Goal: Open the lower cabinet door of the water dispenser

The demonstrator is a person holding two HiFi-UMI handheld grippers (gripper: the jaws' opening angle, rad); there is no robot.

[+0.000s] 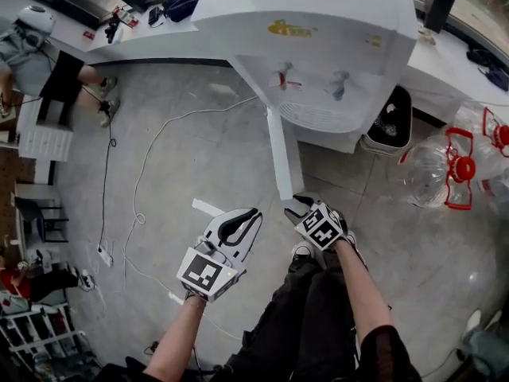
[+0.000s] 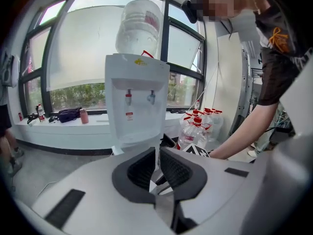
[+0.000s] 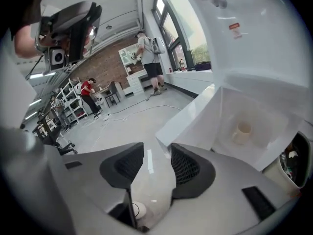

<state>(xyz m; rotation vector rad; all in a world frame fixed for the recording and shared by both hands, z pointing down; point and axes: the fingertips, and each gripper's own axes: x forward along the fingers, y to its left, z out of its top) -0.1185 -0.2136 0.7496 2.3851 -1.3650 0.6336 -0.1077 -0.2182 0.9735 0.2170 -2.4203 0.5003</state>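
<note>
The white water dispenser (image 1: 318, 46) stands ahead, seen from above in the head view. Its lower cabinet door (image 1: 282, 153) is swung out towards me, edge-on. My right gripper (image 1: 296, 207) is just short of the door's free end, open, with nothing between its pads. In the right gripper view the open jaws (image 3: 157, 155) face the door panel (image 3: 188, 119) and the open cabinet, where a pale cup (image 3: 242, 131) sits. My left gripper (image 1: 253, 213) hangs further left, shut and empty. The left gripper view looks over its closed jaws (image 2: 156, 155) at the dispenser front (image 2: 137, 97).
Several large water bottles (image 1: 453, 165) with red caps lie on the floor to the right. A bin (image 1: 390, 122) with a dark liner stands beside the dispenser. A white cable (image 1: 151, 157) and a power strip (image 1: 103, 255) lie to the left. A person (image 1: 32, 54) sits at far left.
</note>
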